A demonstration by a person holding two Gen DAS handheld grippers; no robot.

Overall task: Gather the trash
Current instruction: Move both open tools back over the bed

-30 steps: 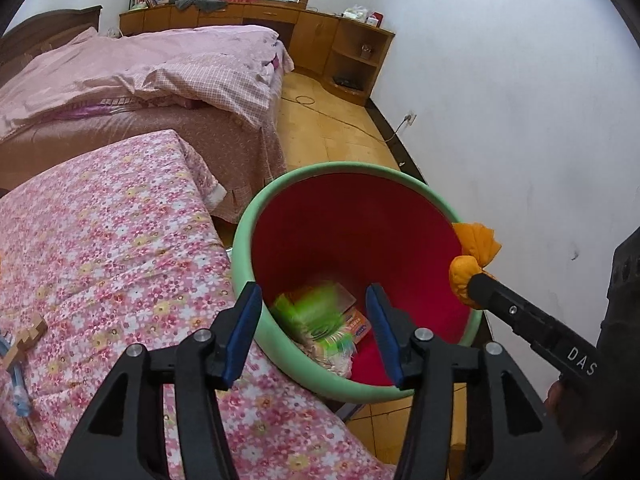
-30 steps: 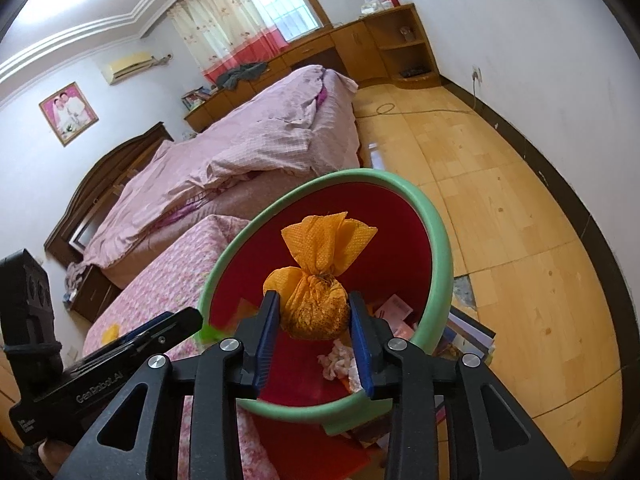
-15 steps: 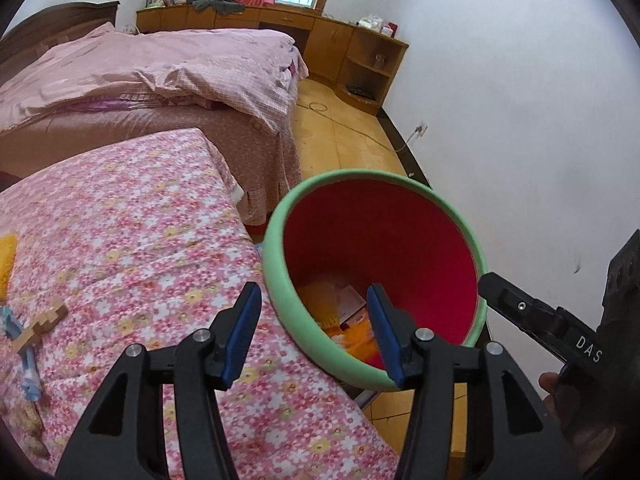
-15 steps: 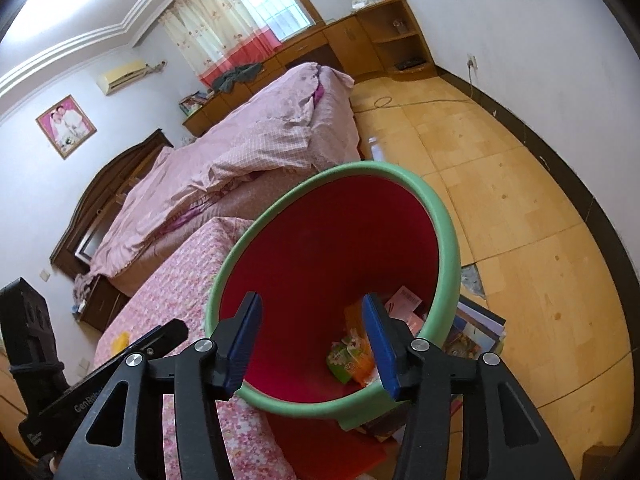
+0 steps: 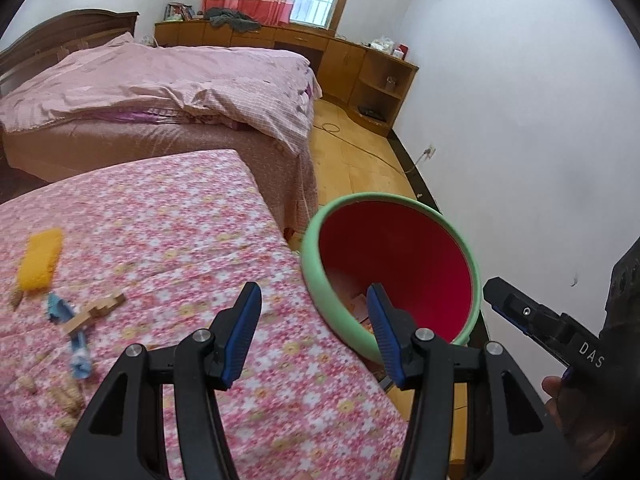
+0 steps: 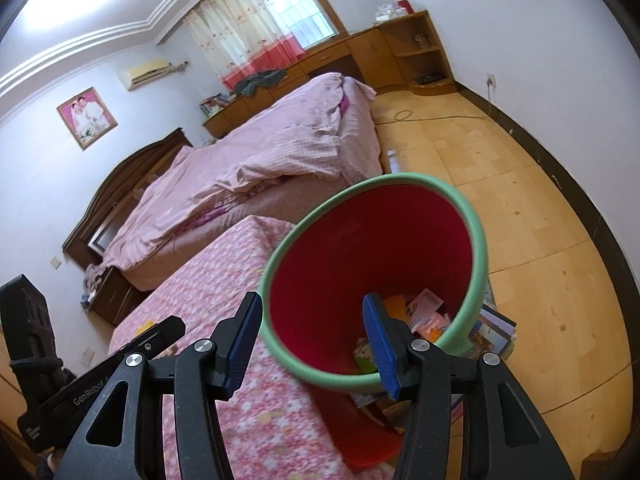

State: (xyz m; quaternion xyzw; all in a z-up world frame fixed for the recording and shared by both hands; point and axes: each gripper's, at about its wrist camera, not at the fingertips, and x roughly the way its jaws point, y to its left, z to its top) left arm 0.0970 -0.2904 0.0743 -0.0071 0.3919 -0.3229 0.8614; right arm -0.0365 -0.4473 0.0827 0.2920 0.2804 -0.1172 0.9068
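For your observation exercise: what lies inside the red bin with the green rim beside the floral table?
Inside the bin, the right wrist view shows loose trash: paper packets, something orange, a green wrapper. The near rim and a gripper finger cover the rest of the bottom.

Orange bundle gone from right gripper (image 6: 312,342), now empty.

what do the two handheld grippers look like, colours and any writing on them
Both match: the left gripper and right gripper each have black plastic arms with triangular cut-outs, silver round bolts at the pivots, and blue ribbed pads on the fingers. White lettering marks the bodies: "DAS" shows on the right gripper's side in the left wrist view, "GenRobot" on the left gripper's side in the right wrist view.
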